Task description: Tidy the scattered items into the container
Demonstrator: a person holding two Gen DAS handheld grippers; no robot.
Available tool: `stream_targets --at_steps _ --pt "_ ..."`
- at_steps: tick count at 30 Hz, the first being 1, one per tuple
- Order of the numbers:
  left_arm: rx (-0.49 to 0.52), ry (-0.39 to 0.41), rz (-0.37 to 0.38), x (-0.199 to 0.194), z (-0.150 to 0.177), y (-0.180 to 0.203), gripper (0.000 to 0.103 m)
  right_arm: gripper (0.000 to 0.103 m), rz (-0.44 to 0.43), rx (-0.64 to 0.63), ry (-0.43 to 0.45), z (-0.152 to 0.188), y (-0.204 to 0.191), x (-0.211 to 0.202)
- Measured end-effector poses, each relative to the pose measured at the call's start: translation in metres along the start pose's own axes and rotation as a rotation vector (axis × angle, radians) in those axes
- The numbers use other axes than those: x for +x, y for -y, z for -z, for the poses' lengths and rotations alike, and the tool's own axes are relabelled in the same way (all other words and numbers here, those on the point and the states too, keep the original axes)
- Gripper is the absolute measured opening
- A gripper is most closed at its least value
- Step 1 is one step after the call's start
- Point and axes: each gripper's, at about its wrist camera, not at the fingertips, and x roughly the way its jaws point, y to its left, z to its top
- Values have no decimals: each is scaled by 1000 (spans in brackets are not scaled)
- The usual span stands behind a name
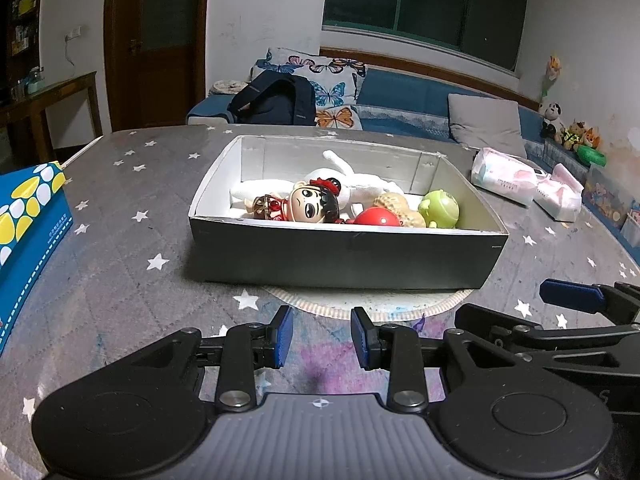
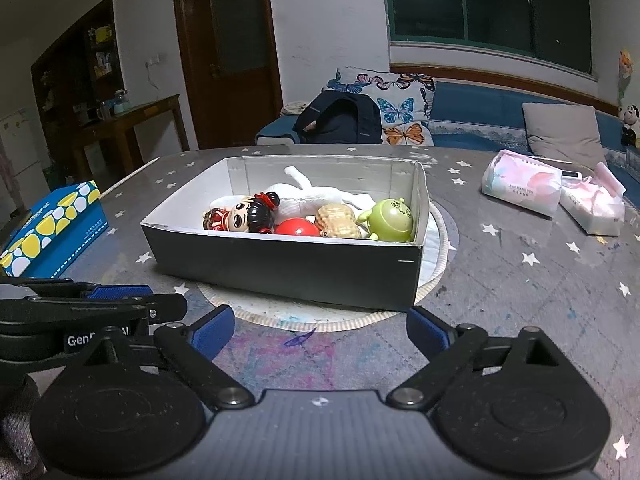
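**Grey box holds five toys; both grippers empty**

Grey card box (image 1: 344, 256) sits on the star-print bench (image 1: 120, 280), partly over a round pale mat (image 1: 360, 304). Count inside it: one white plush (image 1: 360, 184), one doll with black hair (image 1: 312, 202), one red ball (image 1: 376, 216), one peanut-shaped toy (image 1: 396, 204), one green round figure (image 1: 440, 208). That makes five, all within the walls.

Your left gripper (image 1: 322, 338) hangs in front of the box, jaws a little apart, nothing between them. Your right gripper (image 2: 320, 330) is spread wide, also empty, and the two sit side by side.

On the bench outside the box: one blue spotted carton (image 2: 52, 232) to your left, two tissue packs (image 2: 520, 188) to your right.

The box's near wall hides the lower halves of the toys. The plush's shape is hard to make out.
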Motion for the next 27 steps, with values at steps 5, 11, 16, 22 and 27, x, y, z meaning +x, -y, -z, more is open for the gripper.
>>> stream_targets --at_steps 5,11,16,22,27 --pt "4 -5 1 2 1 1 34 96 0 3 -5 0 1 2" --pt "4 -15 2 7 1 2 33 98 5 10 -15 0 4 7" --pt "-2 -21 -1 11 0 1 33 98 3 8 -23 0 4 12" --pt "-7 -31 -5 16 -2 -2 33 98 2 8 -37 -2 3 20" --pt "-8 -35 -12 20 -3 -3 32 103 4 8 -48 -1 4 26"
